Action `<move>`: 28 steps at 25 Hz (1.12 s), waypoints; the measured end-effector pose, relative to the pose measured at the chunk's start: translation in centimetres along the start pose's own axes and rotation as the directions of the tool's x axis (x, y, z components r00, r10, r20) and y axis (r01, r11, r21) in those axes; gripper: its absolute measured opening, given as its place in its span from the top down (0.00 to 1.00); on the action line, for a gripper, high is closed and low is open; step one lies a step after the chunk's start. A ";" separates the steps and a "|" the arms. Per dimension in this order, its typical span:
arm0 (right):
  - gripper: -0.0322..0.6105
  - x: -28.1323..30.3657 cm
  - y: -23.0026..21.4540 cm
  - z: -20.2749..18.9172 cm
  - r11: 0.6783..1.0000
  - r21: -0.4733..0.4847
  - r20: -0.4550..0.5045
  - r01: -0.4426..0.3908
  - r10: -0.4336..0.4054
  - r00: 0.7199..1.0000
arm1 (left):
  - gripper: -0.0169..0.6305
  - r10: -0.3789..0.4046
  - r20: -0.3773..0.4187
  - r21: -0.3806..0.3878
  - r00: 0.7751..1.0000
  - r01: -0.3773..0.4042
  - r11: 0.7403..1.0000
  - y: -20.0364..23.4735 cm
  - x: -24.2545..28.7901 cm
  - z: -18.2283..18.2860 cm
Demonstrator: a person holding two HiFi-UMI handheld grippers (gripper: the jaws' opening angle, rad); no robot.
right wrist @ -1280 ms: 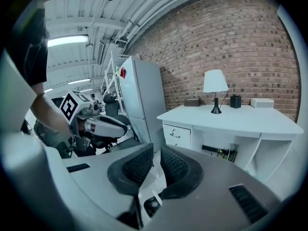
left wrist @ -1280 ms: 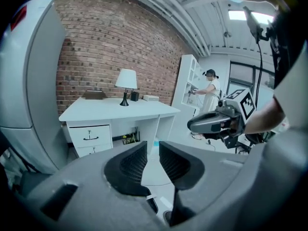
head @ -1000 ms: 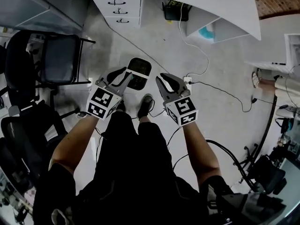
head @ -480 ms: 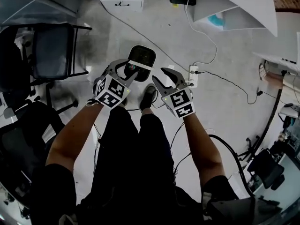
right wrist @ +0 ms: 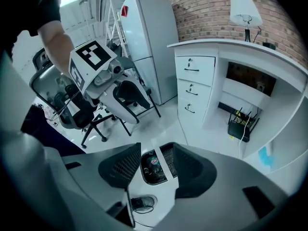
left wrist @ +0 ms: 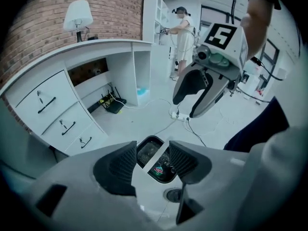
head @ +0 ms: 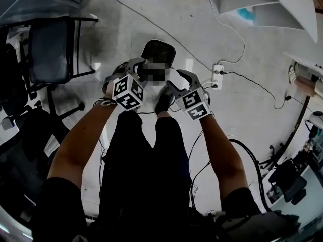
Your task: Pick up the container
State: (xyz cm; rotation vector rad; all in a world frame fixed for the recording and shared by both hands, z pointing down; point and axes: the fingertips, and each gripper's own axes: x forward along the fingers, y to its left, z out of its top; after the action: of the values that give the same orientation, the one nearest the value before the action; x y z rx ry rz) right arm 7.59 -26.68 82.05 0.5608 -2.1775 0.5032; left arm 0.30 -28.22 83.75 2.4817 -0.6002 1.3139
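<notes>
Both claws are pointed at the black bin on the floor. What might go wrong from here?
The left gripper and right gripper have just been opening, empty, with the container below them. Gripping its rim unevenly might tip it and spill its contents. The person's shoe stands close to the container, so a jaw might bump it. The power strip lies nearby on the floor and might get knocked.
</notes>
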 end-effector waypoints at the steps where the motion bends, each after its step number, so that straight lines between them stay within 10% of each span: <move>1: 0.68 0.8 -0.2 -0.7 1.000 -0.004 -0.012 -0.005 0.005 1.000 | 0.65 -0.008 -0.015 0.016 1.000 0.008 1.000 0.0 1.0 -0.5; 28: 0.65 15.5 -2.3 -12.0 0.978 -0.194 -0.204 -0.069 0.029 0.979 | 0.65 -0.112 -0.258 0.343 0.960 0.200 0.918 -1.1 16.9 -10.3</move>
State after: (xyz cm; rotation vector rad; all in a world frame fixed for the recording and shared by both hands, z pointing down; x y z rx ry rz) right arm 7.39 -25.67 101.73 0.3321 -2.0237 0.3445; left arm 1.90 -26.84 103.46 2.5282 -0.0998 1.7518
